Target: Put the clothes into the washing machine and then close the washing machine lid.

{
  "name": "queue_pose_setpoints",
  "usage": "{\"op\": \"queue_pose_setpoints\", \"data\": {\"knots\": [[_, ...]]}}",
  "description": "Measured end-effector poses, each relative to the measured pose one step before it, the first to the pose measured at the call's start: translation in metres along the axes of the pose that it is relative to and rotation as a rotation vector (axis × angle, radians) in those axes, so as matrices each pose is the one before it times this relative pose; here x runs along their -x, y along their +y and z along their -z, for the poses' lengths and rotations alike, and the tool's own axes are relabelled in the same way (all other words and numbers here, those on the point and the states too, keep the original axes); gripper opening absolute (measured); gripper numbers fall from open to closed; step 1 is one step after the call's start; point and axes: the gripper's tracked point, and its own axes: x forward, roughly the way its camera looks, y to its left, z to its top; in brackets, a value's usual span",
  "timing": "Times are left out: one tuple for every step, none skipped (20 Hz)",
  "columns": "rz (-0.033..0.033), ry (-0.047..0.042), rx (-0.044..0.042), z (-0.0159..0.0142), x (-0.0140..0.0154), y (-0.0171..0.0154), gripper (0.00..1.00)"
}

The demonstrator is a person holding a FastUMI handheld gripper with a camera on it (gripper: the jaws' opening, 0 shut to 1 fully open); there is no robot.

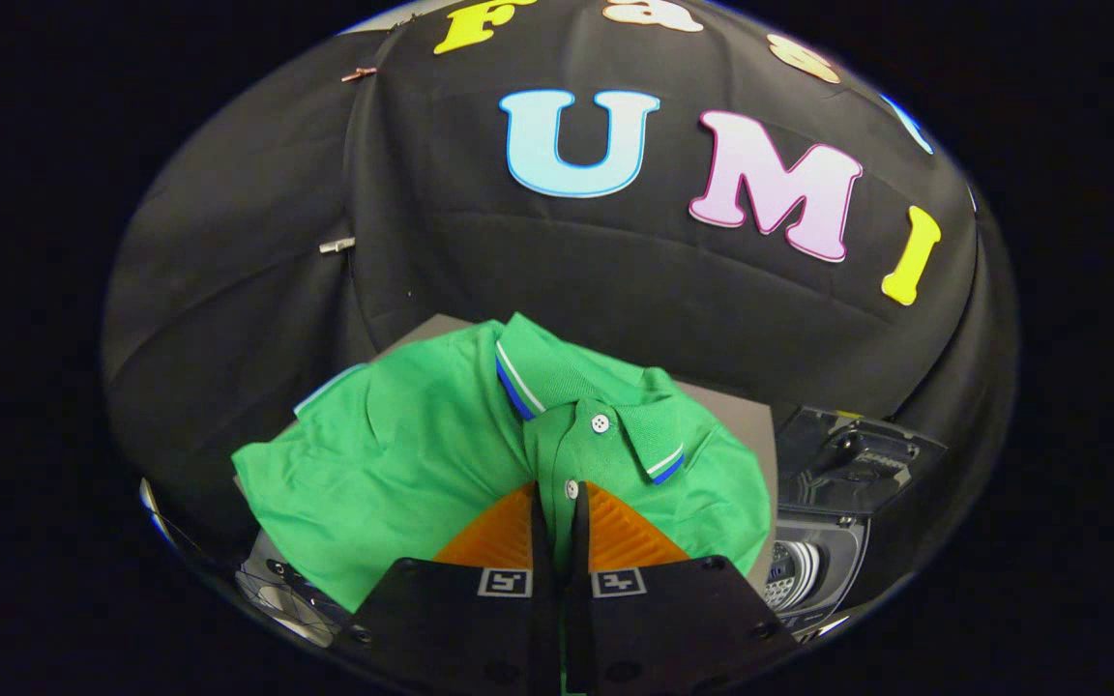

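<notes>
Gripper view showed the gripper [560, 503] pinching the green polo shirt [422, 454] at its button placket. The washing machine [813, 565] stood open just right; carrying high was advisable so trailing cloth cleared the rim

A: What carries the things here?

B: A grey table [731, 411]; bare patches of its top show behind the collar and off to the right.

A: And lying on it?

B: A green polo shirt [402, 464], spread and rumpled, covering most of the top. Its left edge seems to hang past the table's side, though the warped view makes that hard to judge.

A: The gripper [558, 498]?

B: Its fingers are nearly together, pinching the shirt's button placket just below the collar.
</notes>
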Motion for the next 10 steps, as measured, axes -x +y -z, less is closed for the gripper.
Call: {"op": "queue_pose_setpoints", "data": {"knots": [[-0.00529,-0.01372,0.00337,-0.00499,0.01053,-0.00305,0.08],[-0.00578,-0.01531,0.00391,-0.00241,0.01161,-0.00835,0.08],[-0.00742,-0.01493,0.00125,-0.00274,0.00951,-0.01047,0.08],[-0.00996,-0.00885,0.00233,0.00011,0.01047,-0.0126,0.08],[-0.01375,-0.00827,0.00341,-0.00191,0.00913,-0.0113,0.08],[-0.01225,-0.01627,0.00318,-0.0049,0.00758,-0.01146,0.08],[-0.01316,-0.02119,-0.00188,-0.00467,0.00752,-0.01713,0.08],[-0.01362,-0.01974,-0.01555,-0.00058,0.00507,-0.01666,0.08],[-0.01156,-0.014,-0.01921,-0.0001,0.00486,-0.01747,0.08],[-0.01687,-0.00892,-0.02843,0.00083,0.00434,-0.01814,0.08]]}}
